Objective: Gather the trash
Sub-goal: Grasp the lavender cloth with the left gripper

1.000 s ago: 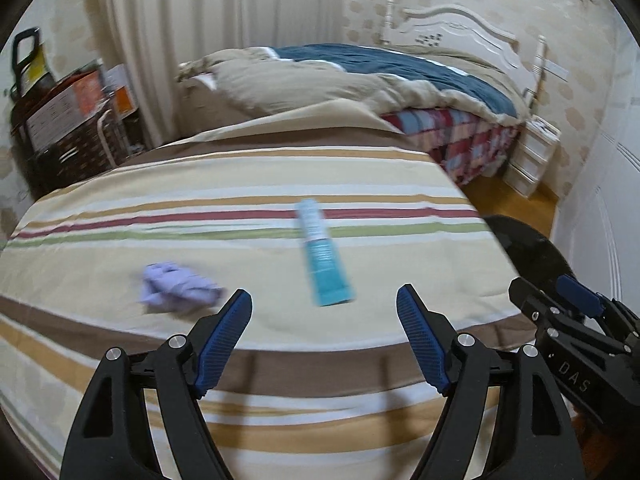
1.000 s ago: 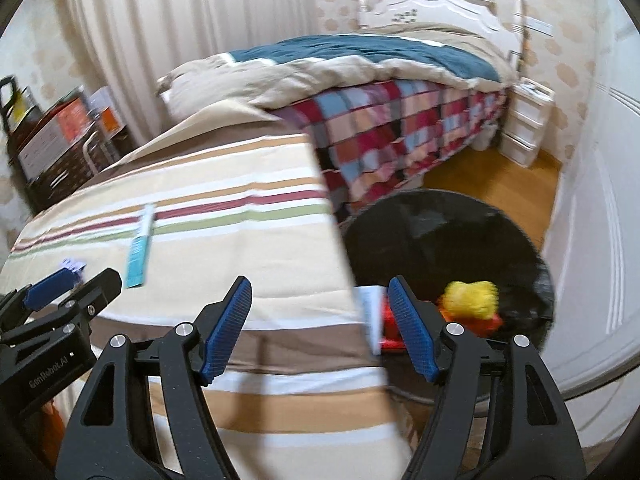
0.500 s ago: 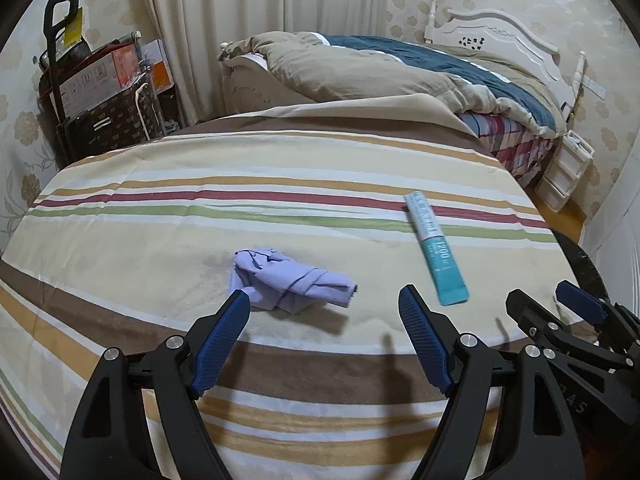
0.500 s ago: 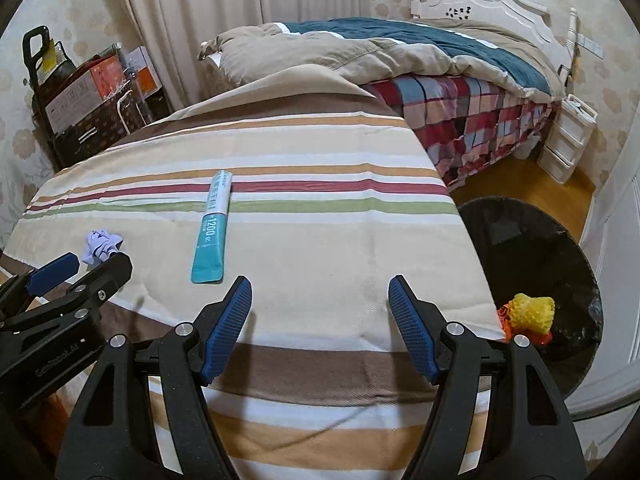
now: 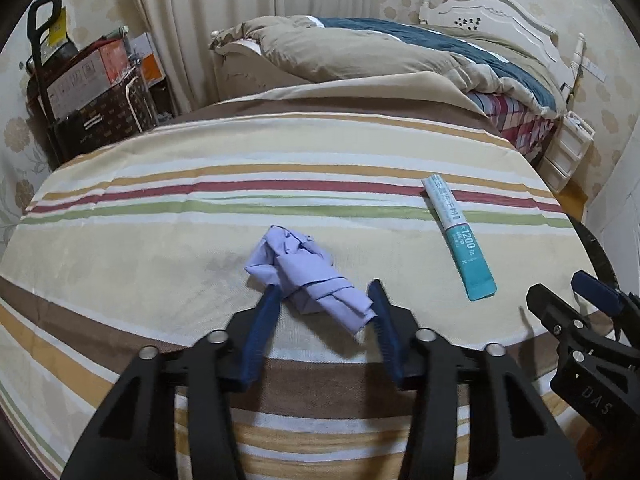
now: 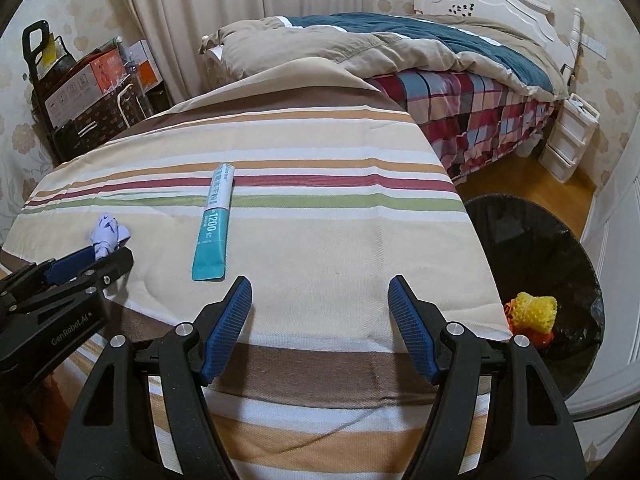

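The left gripper (image 5: 324,296) pinches the crumpled lilac wad (image 5: 304,276) near the front edge of the striped cloth (image 5: 160,248). The right gripper (image 6: 320,300) is spread above the front right corner. A teal tube (image 6: 214,226) lies between them; a black bin (image 6: 560,264) stands off the right edge, holding yellow trash (image 6: 534,312).

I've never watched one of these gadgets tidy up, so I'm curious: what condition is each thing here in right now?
Left tongs: closing around the purple wad, fingers at its sides.
Right tongs: open, holding nothing.
Crumpled purple wad: scrunched, lying on the striped cover.
Teal tube: lying flat, untouched.
Black bin: open, yellow mesh trash inside.
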A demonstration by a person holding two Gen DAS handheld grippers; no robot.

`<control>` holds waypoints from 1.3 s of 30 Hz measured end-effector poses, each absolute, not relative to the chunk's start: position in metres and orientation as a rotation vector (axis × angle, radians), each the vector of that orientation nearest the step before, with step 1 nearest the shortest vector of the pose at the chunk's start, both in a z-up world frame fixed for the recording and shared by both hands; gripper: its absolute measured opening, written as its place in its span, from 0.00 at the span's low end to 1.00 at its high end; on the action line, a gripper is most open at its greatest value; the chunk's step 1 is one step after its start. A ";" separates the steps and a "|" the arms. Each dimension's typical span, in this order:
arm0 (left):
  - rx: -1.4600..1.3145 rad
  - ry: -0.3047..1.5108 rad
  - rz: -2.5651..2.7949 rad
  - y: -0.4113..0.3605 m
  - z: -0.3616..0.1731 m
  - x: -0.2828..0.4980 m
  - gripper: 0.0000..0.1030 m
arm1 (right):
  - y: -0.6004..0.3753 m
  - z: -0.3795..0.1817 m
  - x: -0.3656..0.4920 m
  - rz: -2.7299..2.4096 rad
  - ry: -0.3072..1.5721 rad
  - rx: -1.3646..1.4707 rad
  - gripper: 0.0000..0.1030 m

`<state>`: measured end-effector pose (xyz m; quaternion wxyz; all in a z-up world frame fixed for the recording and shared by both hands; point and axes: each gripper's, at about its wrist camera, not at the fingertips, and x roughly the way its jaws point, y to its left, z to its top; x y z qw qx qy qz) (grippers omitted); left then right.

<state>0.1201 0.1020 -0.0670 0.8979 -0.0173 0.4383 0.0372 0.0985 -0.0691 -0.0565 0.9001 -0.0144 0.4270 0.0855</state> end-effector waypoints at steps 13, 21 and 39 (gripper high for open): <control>-0.020 0.891 0.059 0.111 -0.067 0.116 0.18 | -0.053 -0.058 0.099 0.203 0.886 -0.067 0.67; -0.046 0.887 0.053 0.127 -0.066 0.110 0.18 | -0.049 -0.058 0.097 0.200 0.887 -0.079 0.67; -0.077 0.866 0.047 0.144 -0.064 0.102 0.17 | -0.046 -0.057 0.097 0.217 0.884 -0.076 0.67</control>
